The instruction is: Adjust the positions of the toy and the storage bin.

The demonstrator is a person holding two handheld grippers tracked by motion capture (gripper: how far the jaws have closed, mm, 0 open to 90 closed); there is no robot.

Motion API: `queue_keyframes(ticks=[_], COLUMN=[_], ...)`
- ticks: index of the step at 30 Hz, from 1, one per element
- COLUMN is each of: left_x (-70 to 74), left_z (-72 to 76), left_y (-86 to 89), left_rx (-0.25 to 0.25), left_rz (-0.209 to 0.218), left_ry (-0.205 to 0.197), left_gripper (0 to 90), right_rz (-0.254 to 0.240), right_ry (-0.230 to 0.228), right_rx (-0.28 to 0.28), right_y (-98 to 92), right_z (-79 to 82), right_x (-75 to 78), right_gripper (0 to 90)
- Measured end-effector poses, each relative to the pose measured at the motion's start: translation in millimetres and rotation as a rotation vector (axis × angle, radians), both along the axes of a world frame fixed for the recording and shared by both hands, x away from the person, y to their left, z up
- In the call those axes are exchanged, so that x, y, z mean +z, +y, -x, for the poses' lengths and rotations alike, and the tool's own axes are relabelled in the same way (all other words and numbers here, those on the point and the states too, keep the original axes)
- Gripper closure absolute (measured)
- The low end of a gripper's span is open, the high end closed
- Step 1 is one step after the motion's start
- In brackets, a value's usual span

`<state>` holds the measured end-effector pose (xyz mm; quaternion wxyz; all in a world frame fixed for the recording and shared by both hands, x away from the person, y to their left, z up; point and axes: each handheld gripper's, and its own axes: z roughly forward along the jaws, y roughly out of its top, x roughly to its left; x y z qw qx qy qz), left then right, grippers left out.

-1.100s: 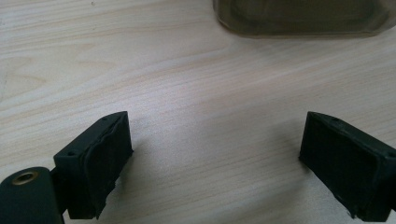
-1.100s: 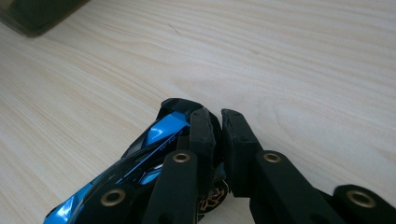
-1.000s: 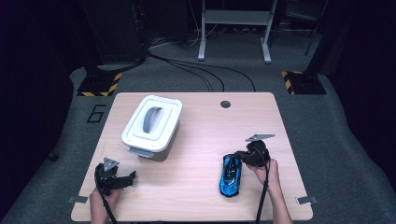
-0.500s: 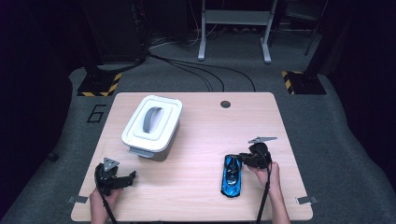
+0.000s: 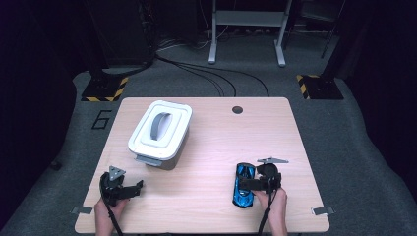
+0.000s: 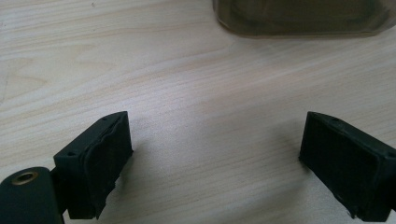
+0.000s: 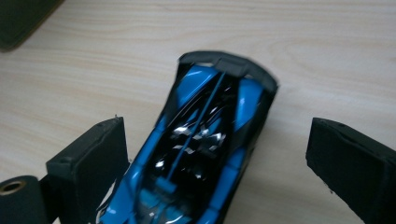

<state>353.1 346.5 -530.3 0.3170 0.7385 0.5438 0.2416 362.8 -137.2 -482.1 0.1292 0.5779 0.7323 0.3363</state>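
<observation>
right gripper (image 7: 215, 163): jaws have just been opening, standing wide around the toy car (image 7: 205, 154), pads not pressing, likely lining up a grasp
toy car: lying between those jaws on the table (image 5: 206, 147), glossy blue-and-black plastic, low and sleek
left gripper (image 6: 215, 158): resting released, well aside
lidded box (image 5: 160, 132): sitting beyond it, white lid, grey handle

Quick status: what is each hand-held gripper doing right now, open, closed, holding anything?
Left hand-held gripper: open, nothing between its jaws, bare table below.
Right hand-held gripper: jaws just opened, open around the blue toy car, not gripping it.
</observation>
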Motion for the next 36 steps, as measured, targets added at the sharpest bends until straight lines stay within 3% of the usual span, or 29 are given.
queue_keyframes(ticks=[2, 7, 10, 14, 21, 29, 32, 33, 36], left_x=[-0.8, -0.3, -0.8, -0.7, -0.8, -0.8, -0.8, -0.7, -0.6], left_z=[-0.1, -0.1, -0.2, -0.1, -0.1, 0.0, -0.1, -0.2, -0.2], left_y=[-0.4, -0.1, -0.4, -0.5, -0.5, -0.6, -0.4, -0.3, -0.1], left_rx=[0.003, 0.001, 0.003, 0.003, 0.003, 0.003, 0.002, 0.002, 0.001], left_rz=[0.002, 0.0, 0.002, 0.001, 0.001, 0.001, 0.003, 0.003, 0.005], left_ry=[-0.011, -0.004, -0.01, -0.011, -0.011, -0.011, -0.009, -0.009, -0.005], left_gripper=[8.9, 8.9, 8.9, 8.9, 8.9, 9.0, 9.0, 8.9, 8.9], right_rz=[0.034, 0.038, 0.096, 0.128, 0.137, 0.148, 0.153, 0.165, 0.16], right_ry=[0.005, 0.001, 0.006, -0.004, -0.038, -0.017, -0.014, -0.013, -0.001], right_rx=[0.001, 0.001, 0.006, -0.004, 0.021, 0.15, 0.224, 0.28, 0.308], right_y=[12.6, 24.4, 32.9, 35.3, 28.5, 12.1, 0.6, -7.6, -15.5], right_z=[11.3, 23.9, 28.8, 34.5, 40.8, 36.1, 34.0, 31.9, 30.4], right_x=[-6.1, -14.2, -22.0, -34.1, -34.6, -32.0, -31.1, -30.2, -29.0], right_gripper=[2.8, 3.0, 4.6, 7.3, 15.4, 16.0, 17.1, 17.6, 18.5])
